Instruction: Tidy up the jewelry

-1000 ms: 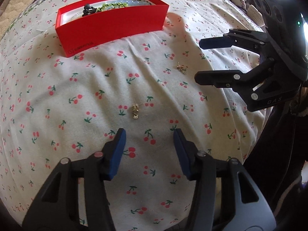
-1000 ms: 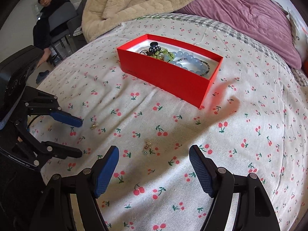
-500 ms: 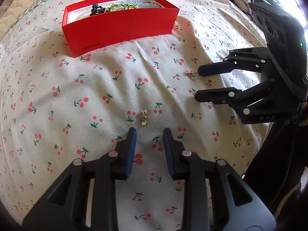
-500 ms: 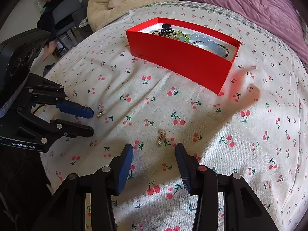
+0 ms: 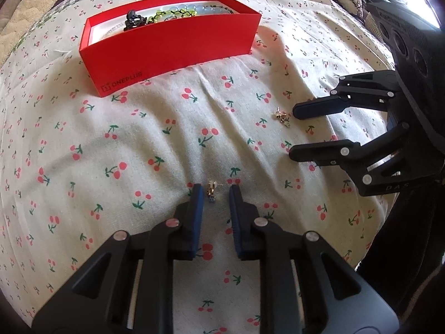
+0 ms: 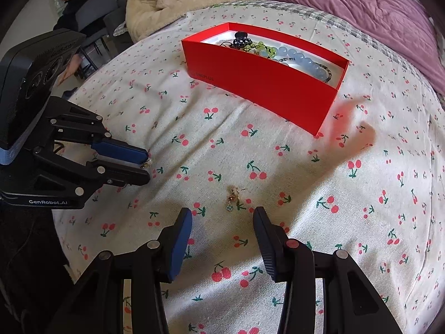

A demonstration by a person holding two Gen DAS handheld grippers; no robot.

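Cherry-printed bed sheet [image 5: 83, 144] carries everything. Left view: the left hand-held gripper [image 5: 214, 192] stands narrowly spread around a gold earring [image 5: 211, 190], probably to pinch it. Right view: the right hand-held gripper [image 6: 222, 217], wide apart, frames another earring [image 6: 233, 199]; the red box [image 6: 267, 89] waits behind.

Two small gold earrings [image 5: 212, 191] [image 5: 283, 117] lie apart on the bed; beads fill the far red box [image 5: 172, 47] (open-topped).

Both grippers [image 5: 214, 192] [image 6: 222, 217] hover low, jaws parted.
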